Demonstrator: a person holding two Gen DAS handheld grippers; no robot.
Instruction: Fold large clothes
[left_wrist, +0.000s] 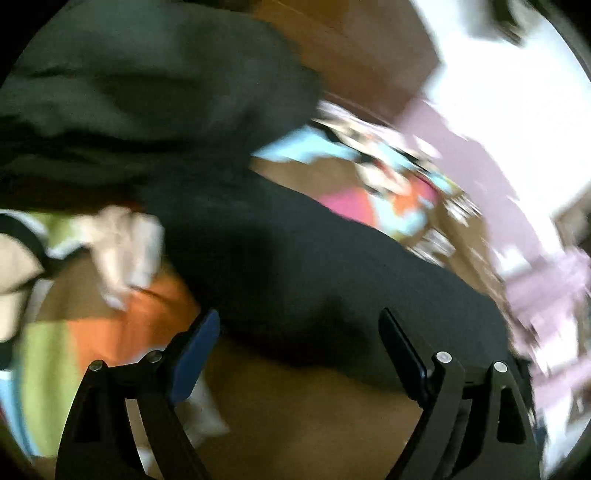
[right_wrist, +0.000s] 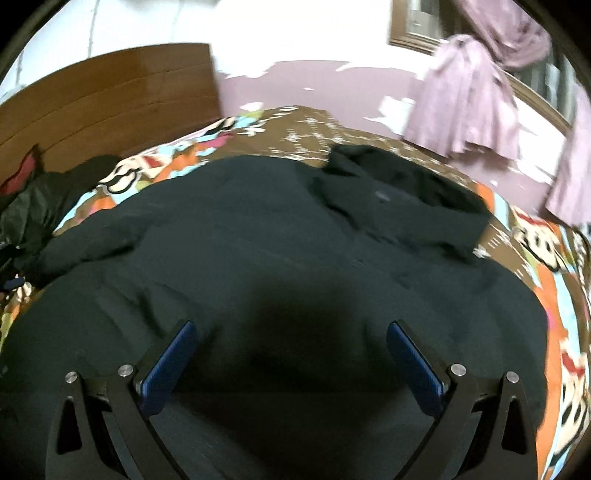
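Note:
A large dark green-black coat (right_wrist: 277, 240) lies spread on a bed with a colourful cartoon cover (right_wrist: 569, 295). Its hood or collar (right_wrist: 399, 192) is bunched at the far right. My right gripper (right_wrist: 291, 332) is open and empty, just above the coat's near part. In the blurred left wrist view the coat (left_wrist: 295, 266) runs across the middle, with a raised fold (left_wrist: 147, 92) at the upper left. My left gripper (left_wrist: 299, 325) is open and empty at the coat's near edge, over the brown cover (left_wrist: 314, 417).
A wooden headboard (right_wrist: 103, 103) stands at the far left. Another dark garment (right_wrist: 37, 206) lies beside it. Purple clothes (right_wrist: 465, 96) hang at the far right near a window. A pale purple wall (right_wrist: 314, 88) is behind the bed.

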